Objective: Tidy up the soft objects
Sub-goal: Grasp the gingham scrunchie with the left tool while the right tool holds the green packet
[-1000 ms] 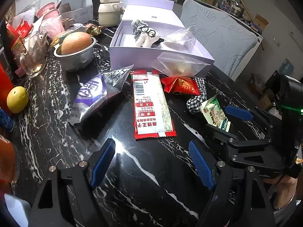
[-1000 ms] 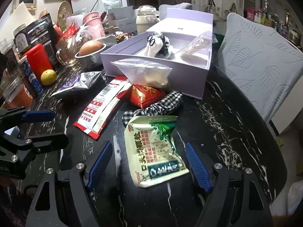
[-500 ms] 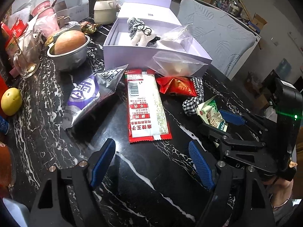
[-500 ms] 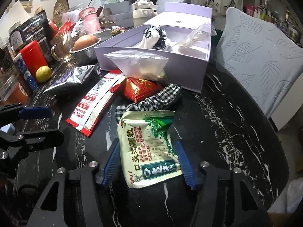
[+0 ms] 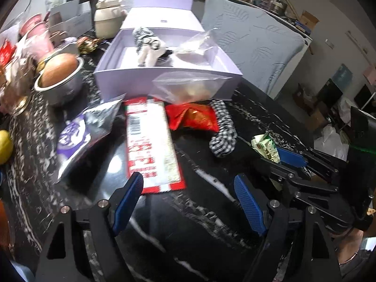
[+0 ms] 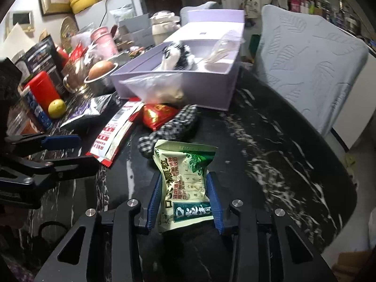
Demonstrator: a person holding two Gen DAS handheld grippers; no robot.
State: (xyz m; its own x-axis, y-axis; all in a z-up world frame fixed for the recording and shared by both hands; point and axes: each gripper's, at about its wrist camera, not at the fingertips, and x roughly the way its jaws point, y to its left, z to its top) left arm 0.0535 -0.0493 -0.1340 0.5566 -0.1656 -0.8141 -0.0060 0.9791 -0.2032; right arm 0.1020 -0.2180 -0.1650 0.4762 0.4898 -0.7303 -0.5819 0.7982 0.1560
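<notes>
A green-and-white snack packet [image 6: 185, 183] lies on the black marble table [image 6: 270, 155], and my right gripper [image 6: 185, 178] is closing on it. Both blue pads touch the packet's side edges and it bows between them. My left gripper [image 5: 188, 178] hangs open over the table with nothing in it, its fingertips by the near end of a long red-and-white packet [image 5: 150, 145]. Beyond lie a checked cloth [image 5: 223, 131], a red packet [image 5: 195, 117], a purple-and-silver bag [image 5: 87, 131] and a clear bag [image 5: 188, 87]. An open lilac box [image 5: 164, 80] holds a plush toy [image 5: 146, 47].
A metal bowl [image 5: 58, 84] with a round brown thing stands left of the box, among jars and cups. A lemon [image 6: 56, 108] and a red canister [image 6: 42, 91] sit at the left. A pale padded chair [image 5: 253, 51] stands past the table's right edge.
My right gripper's jaws have narrowed from wide apart to touching the green packet's sides, and the packet now bulges. Both views have shifted slightly; the other objects lie as before.
</notes>
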